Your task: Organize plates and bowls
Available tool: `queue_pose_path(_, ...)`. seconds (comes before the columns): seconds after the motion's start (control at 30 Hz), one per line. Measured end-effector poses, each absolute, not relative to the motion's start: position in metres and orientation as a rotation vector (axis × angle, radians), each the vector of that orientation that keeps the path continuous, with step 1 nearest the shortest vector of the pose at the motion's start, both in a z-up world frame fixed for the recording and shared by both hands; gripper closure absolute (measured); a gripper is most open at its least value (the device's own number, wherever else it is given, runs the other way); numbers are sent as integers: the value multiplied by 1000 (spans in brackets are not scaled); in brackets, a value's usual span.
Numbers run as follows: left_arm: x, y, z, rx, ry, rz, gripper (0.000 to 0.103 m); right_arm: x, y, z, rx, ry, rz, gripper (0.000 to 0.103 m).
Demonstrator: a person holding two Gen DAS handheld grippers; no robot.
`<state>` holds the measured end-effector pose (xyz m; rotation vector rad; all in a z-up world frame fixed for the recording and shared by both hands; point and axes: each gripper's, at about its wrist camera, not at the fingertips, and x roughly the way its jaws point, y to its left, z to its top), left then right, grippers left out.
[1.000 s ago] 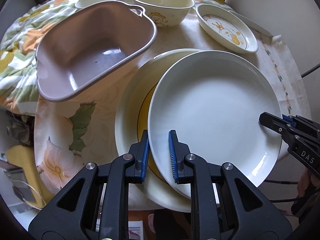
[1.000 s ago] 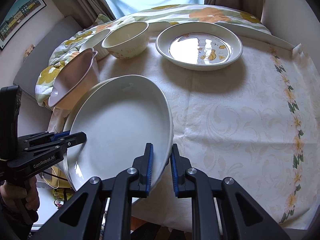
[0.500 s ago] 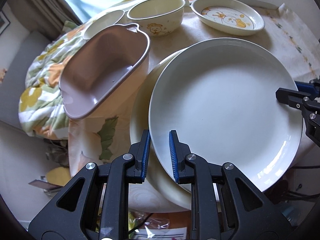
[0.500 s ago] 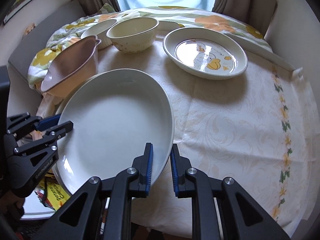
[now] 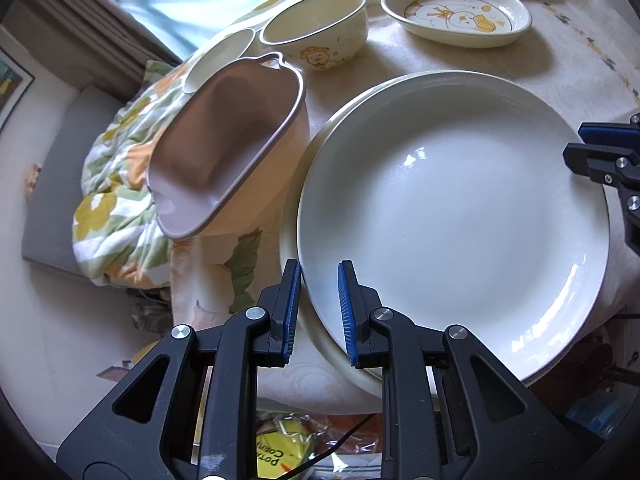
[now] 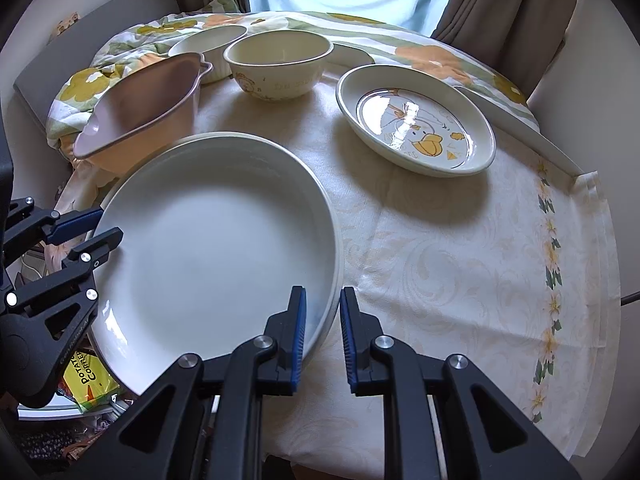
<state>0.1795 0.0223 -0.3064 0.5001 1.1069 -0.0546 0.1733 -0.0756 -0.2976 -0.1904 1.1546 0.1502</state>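
1. Nearest, the left tool (image 5: 318, 306) pinches the near-left rim of the white plate (image 5: 452, 220): one blue pad sits under the rim, the other over it.
2. The right tool (image 6: 322, 334) pinches the opposite rim of the same white plate, one pad inside the well and one outside the wall. Both hands grip it across its width, and neither is nearer than the other.
3. The white plate sits almost squarely over a second plate (image 5: 316, 344), whose cream edge shows as a thin crescent along its left and near sides. Whether the two touch all round I cannot tell.
4. The coming move turns on this overlap. The lower plate lies straight below the held one, slightly off toward the left tool, so I judge a small nudge and a level lowering would seat the stack.
5. Left of the white plate, a pink handled bowl (image 5: 228, 140) tilts at the edge of the counter (image 6: 460, 280), close enough to be bumped.
6. Beyond the white plate stand a cream bowl (image 6: 278, 66) and a smaller white dish (image 6: 210, 46), with a duck-patterned plate (image 6: 414, 120) off to the right.
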Motion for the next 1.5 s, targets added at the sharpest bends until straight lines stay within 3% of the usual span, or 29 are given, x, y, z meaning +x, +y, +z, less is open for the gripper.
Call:
queue_pose_path(0.33,184,31,-299,450,1134,-75,87,175,-78,-295,-151,1161,143,87)
queue_pose_path(0.57,195,46,-224,243,1017,-153,81,171,-101,-236,-17,1069,143,87)
queue_pose_path(0.6,199,46,-215,218,996,-163,64,172,-108,-225,5,1043,139,87)
queue_pose_path(0.63,202,46,-202,194,962,-167,29,173,-113,-214,15,1019,122,87)
queue_pose_path(0.7,207,43,-180,157,864,-164,0,175,-124,-196,33,970,66,87)
queue_pose_path(0.73,209,42,-169,135,814,-167,0,177,-131,-186,31,939,47,77)
queue_pose_path(0.77,215,38,-163,114,805,-182,0,179,-136,-180,34,922,40,51)
queue_pose_path(0.8,222,36,-161,99,816,-198,0,182,-141,-173,35,901,38,34)
queue_pose_path(0.83,232,31,-160,73,842,-215,0,187,-149,-167,43,878,44,8)
queue_pose_path(1.07,283,0,-185,-122,972,-247,0,232,-189,-165,-12,899,71,5)
queue_pose_path(1.27,323,-30,-231,-201,1059,-190,1,289,-220,-208,33,1000,207,5)
queue_pose_path(1.37,342,-43,-259,-234,1109,-168,7,316,-233,-241,82,1063,277,5)
queue_pose_path(1.43,351,-48,-278,-253,1145,-158,20,331,-237,-262,99,1094,329,5)
queue_pose_path(1.5,359,-53,-296,-261,1182,-139,31,343,-238,-277,99,1115,363,14)
